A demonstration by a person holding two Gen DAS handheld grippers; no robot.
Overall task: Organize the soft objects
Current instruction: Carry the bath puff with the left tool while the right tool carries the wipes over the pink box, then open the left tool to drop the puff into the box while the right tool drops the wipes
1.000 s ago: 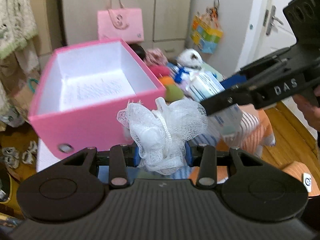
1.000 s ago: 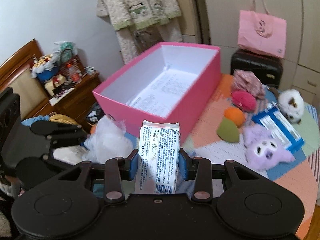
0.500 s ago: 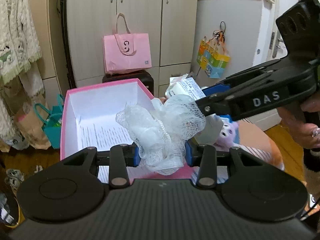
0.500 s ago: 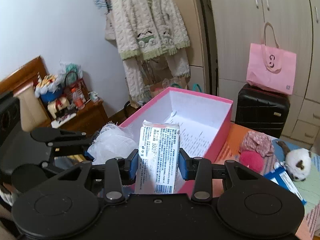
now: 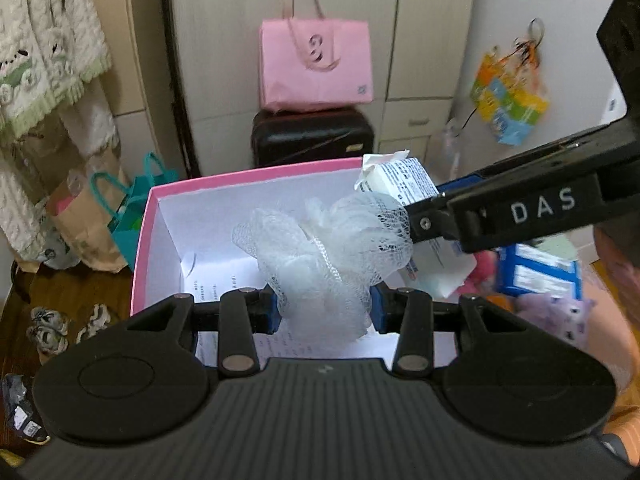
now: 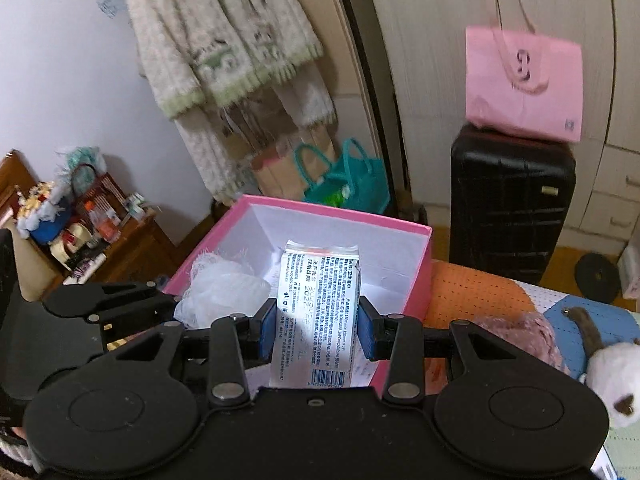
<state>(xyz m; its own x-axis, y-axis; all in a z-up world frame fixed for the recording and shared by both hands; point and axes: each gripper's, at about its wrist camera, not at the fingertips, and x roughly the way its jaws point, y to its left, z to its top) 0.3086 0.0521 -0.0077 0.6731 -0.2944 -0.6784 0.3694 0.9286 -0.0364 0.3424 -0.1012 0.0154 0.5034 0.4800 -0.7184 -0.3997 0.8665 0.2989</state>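
My left gripper [image 5: 324, 308] is shut on a white mesh bath puff [image 5: 324, 248] and holds it over the open pink box [image 5: 256, 172]. My right gripper [image 6: 318, 326] is shut on a white printed tissue pack [image 6: 318, 312] and holds it over the same pink box [image 6: 416, 276], to the right of the puff [image 6: 218, 292]. The tissue pack [image 5: 404, 184] and the right gripper's arm also show in the left wrist view, beside the puff. The box has a white inside with a printed sheet on its floor.
Soft toys lie on the table right of the box: a purple plush [image 5: 560, 316], a white plush [image 6: 612, 376], a pink fuzzy item [image 6: 520, 336] and a blue pack [image 5: 540, 272]. A black suitcase [image 6: 512, 208] with a pink bag [image 6: 524, 84] stands behind.
Both grippers have moved forward and down over the pink box with their loads. The box now lies directly beneath the puff and the tissue pack.
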